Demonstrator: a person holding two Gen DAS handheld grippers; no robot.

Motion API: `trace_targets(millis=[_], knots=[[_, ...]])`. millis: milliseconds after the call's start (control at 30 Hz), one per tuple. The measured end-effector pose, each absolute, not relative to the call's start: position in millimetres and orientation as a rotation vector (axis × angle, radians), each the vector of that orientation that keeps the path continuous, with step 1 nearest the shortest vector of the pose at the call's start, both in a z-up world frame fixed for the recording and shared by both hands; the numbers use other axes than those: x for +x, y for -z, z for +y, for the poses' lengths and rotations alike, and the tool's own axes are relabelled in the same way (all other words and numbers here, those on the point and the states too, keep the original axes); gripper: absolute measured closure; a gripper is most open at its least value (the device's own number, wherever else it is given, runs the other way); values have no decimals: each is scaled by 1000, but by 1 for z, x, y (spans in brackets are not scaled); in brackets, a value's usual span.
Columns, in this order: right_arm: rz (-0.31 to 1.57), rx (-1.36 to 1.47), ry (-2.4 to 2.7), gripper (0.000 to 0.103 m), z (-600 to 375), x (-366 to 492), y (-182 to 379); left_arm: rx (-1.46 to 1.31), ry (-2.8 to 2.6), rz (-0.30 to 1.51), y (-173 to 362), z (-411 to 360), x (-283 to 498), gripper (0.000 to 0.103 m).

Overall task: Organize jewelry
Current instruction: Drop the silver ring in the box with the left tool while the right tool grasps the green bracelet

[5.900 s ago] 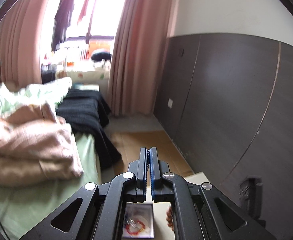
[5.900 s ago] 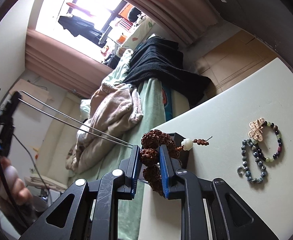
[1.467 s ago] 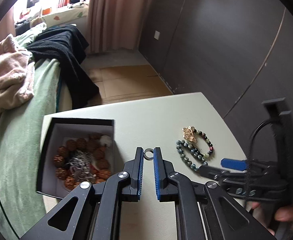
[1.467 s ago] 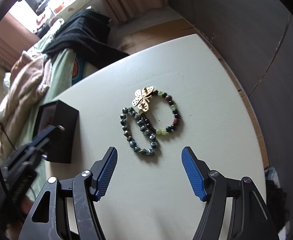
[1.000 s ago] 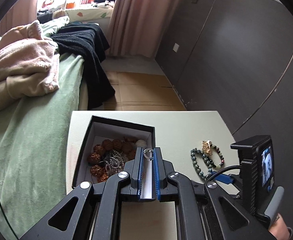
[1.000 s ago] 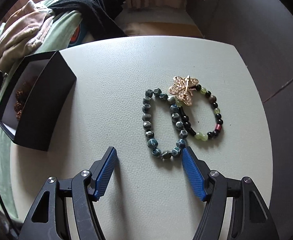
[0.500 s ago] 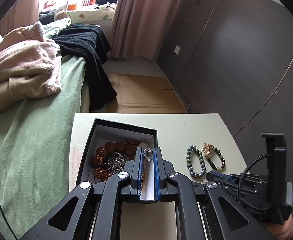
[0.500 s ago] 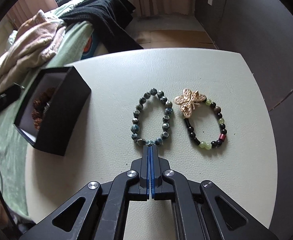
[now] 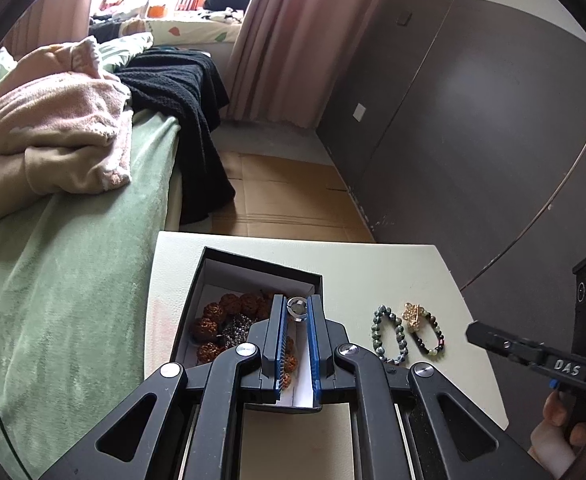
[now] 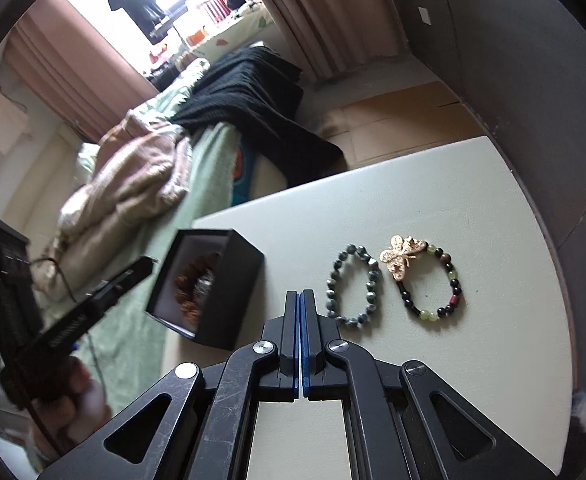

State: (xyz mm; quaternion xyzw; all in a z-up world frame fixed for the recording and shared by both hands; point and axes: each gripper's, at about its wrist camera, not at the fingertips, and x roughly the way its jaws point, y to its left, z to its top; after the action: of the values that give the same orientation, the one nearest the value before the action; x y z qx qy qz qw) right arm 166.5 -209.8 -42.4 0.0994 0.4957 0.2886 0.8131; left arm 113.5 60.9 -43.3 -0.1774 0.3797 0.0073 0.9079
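Pinching a small silver ring [image 9: 297, 308] at their tips, the left tongs [image 9: 293, 314] hang over the open black box [image 9: 253, 268], which sits near the left edge of the pale surface [image 9: 373, 264] beside the bed [image 9: 73, 240]. Box contents: brown knobbly bead bracelet [image 9: 229, 308] and a silvery chain piece [image 9: 237, 330], lying together on the white lining. Right tongs [image 10: 301, 320]: blue pads pressed together, nothing between them, held above the surface just beside the box. Loose on the surface, to the right of the box: one grey-green bead bracelet [image 10: 353, 286]; one dark bead bracelet [image 10: 433, 280] bearing a gold butterfly charm [image 10: 401, 258]; the two lie side by side, close but apart.
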Motion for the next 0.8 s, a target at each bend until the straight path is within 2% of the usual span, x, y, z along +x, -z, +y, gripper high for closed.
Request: trace_targets(millis=[133, 233, 333, 367, 400, 467, 700, 800], knots=[[1032, 280, -654, 101, -210, 168, 36, -376, -29, 792, 46, 67, 114, 93], [1014, 219, -616, 101, -204, 167, 34, -391, -28, 789, 46, 72, 113, 93], [1127, 162, -566, 101, -190, 176, 58, -402, -27, 780, 43, 77, 111, 93], [1162, 140, -539, 96, -187, 180, 68, -409, -25, 778, 42, 79, 111, 93], [1201, 110, -504, 81, -182, 184, 80, -417, -24, 777, 42, 80, 110, 93], [1215, 88, -457, 63, -178, 189, 94, -428, -22, 778, 42, 83, 109, 93], [1198, 32, -347, 63, -165, 204, 113, -455, -15, 783, 44, 90, 110, 93], [1176, -45, -275, 71, -152, 207, 124, -462, -12, 795, 48, 90, 112, 93]])
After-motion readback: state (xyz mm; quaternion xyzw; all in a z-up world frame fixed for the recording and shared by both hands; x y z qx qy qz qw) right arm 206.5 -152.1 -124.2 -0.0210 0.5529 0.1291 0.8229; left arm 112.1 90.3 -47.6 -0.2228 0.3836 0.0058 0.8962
